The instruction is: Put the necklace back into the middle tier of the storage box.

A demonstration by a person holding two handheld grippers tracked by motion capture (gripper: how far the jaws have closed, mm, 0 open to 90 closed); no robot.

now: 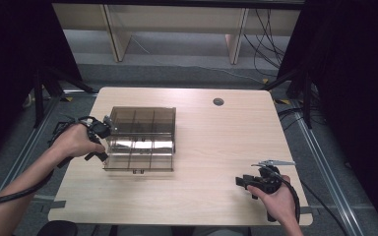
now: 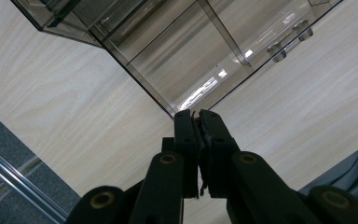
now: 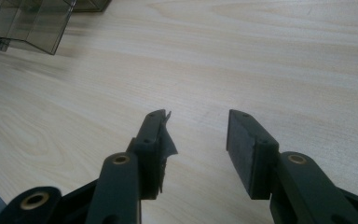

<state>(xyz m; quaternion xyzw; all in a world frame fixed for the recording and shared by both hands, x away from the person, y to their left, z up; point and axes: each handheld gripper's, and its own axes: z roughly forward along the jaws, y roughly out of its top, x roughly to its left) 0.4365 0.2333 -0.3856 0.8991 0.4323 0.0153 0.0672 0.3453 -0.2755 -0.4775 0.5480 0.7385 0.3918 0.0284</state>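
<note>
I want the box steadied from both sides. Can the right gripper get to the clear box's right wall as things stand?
Probably yes: bare table lies between the right gripper, jaws open, and the clear box; the left gripper, shut, sits at the far side.

A pale wood-grain table (image 1: 211,147) with rounded corners carried a smoky clear plastic organiser box (image 1: 140,140) on its left half, divided into compartments, sitting flat on the top. A round cable hole (image 1: 218,102) sat near the far edge.
</note>
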